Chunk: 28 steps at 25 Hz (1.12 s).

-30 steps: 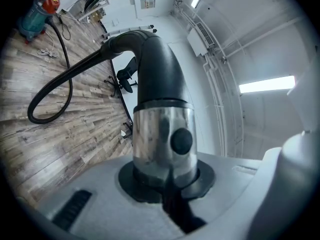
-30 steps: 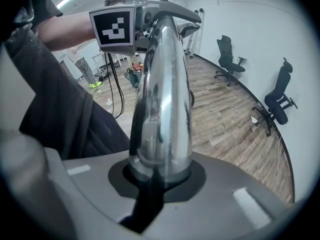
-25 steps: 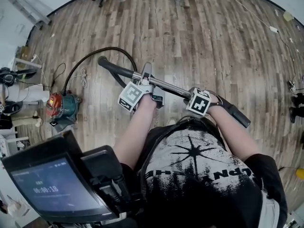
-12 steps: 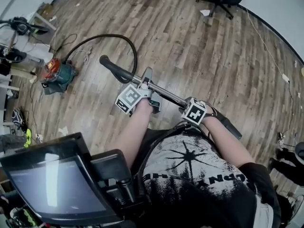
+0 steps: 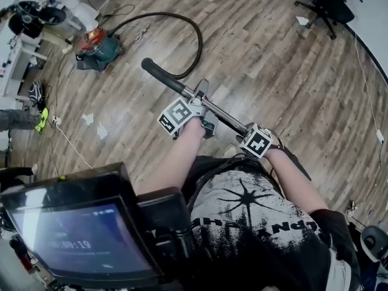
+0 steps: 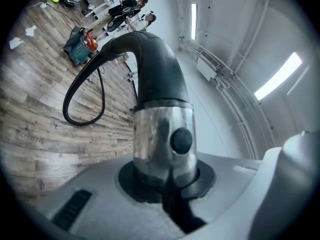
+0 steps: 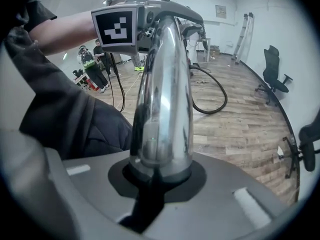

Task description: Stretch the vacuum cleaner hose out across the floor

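Observation:
The teal and red vacuum cleaner (image 5: 97, 42) stands on the wood floor at the upper left. Its black hose (image 5: 193, 38) curls in a loop to the black curved handle (image 5: 159, 74), which joins a chrome wand (image 5: 224, 117). My left gripper (image 5: 201, 107) is shut on the wand's chrome upper end, just below the handle. My right gripper (image 5: 262, 139) is shut on the same wand lower down. In the left gripper view the chrome tube (image 6: 162, 144) sits clamped between the jaws, with the hose loop (image 6: 82, 101) and cleaner (image 6: 80, 44) beyond. The right gripper view looks up along the wand (image 7: 165, 94).
A black office chair (image 5: 330, 2) stands at the far right. Desks and clutter (image 5: 36, 17) line the left wall by the cleaner. Paper scraps (image 5: 94, 126) and a thin cable (image 5: 66, 141) lie on the floor at left. A screen (image 5: 79, 235) fills the lower left.
Both grippers have carried the wand across the floor away from the cleaner. The head view has swung, so the cleaner now sits higher, and the hose loop trails wider.

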Each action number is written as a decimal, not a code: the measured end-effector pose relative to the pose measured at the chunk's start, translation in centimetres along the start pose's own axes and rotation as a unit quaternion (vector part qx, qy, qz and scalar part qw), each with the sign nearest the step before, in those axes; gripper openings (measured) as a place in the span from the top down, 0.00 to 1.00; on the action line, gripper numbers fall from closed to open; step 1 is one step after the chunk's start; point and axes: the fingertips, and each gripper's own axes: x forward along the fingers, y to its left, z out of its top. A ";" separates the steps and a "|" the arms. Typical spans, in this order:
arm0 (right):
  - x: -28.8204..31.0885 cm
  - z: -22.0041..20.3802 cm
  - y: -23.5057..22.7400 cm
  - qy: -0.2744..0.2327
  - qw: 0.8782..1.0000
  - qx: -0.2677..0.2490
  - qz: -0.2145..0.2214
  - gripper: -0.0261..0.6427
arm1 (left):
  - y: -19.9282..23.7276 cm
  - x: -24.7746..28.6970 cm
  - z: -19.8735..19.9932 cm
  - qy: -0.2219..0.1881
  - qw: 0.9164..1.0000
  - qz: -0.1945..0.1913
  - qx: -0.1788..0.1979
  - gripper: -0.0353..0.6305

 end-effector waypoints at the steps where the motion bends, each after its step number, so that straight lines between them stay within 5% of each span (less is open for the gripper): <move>1: 0.0 0.0 0.4 -0.002 1.000 -0.002 0.000 0.88 | 0.0 -0.5 -0.1 -0.002 1.000 -0.001 -0.001 0.89; 8: -0.5 -0.4 4.3 0.000 1.000 -0.001 -0.009 0.88 | -0.7 -4.5 -0.7 -0.003 1.000 -0.013 -0.003 0.89; 22: 1.1 -3.9 19.2 0.022 1.000 -0.012 -0.004 0.88 | 0.9 -19.9 -4.8 -0.010 1.000 -0.014 -0.025 0.89; 28: 0.2 -6.1 21.6 0.039 0.999 -0.018 -0.008 0.88 | 0.5 -22.5 -6.8 -0.021 0.999 -0.019 -0.039 0.89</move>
